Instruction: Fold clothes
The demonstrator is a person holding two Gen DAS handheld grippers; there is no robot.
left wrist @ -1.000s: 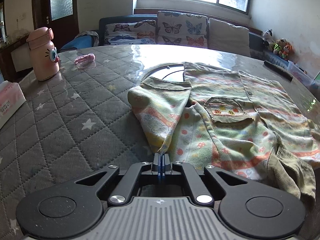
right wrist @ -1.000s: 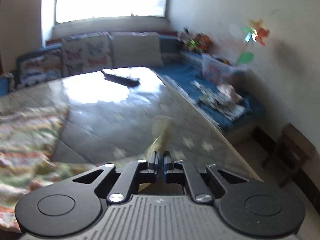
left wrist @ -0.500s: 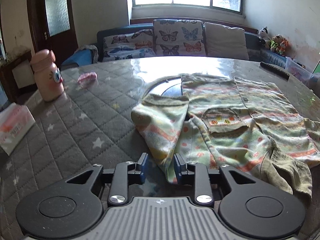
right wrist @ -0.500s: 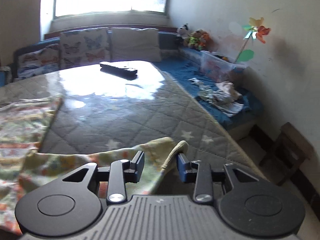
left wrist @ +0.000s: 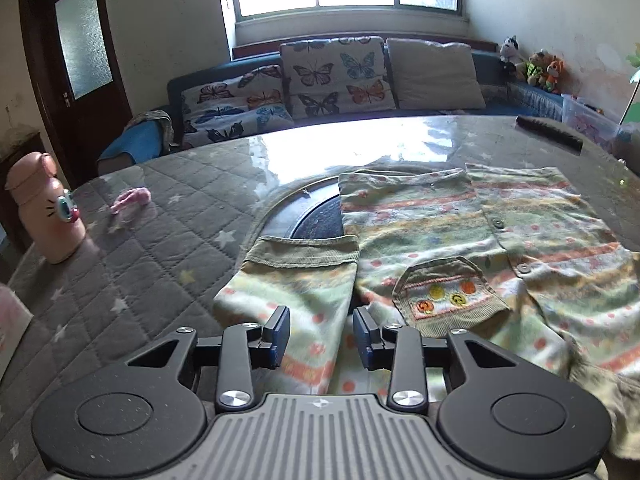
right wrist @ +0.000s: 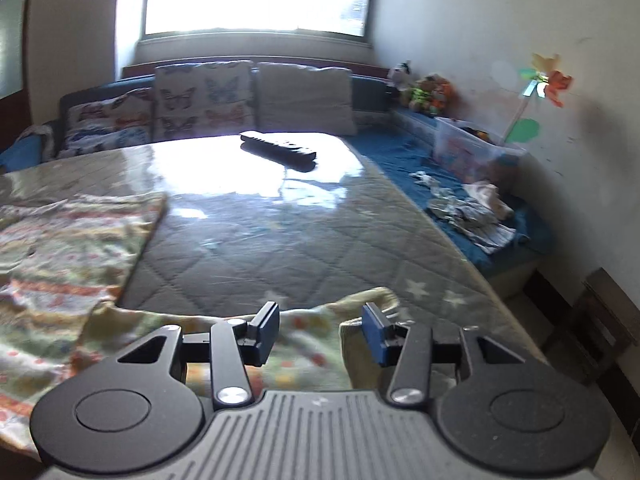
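A striped green and orange child's cardigan (left wrist: 460,232) with a small pocket lies spread on the quilted table cover. Its left sleeve (left wrist: 296,276) is folded inward beside the body. My left gripper (left wrist: 322,334) is open just above the near end of that sleeve, holding nothing. In the right wrist view the cardigan's body (right wrist: 68,236) lies at the left, and its other sleeve (right wrist: 316,324) stretches out along the near table edge. My right gripper (right wrist: 320,330) is open over that sleeve's end, holding nothing.
A pink bottle (left wrist: 44,210) and a small pink item (left wrist: 130,200) sit on the table's left side. A black remote (right wrist: 278,151) lies at the far right. A sofa with cushions (left wrist: 332,76) runs behind the table, whose right edge (right wrist: 480,276) drops off.
Both grippers were shut on the sleeves a second ago; both have opened and let the cloth drop onto the table. Both grippers have pulled back and risen slightly.
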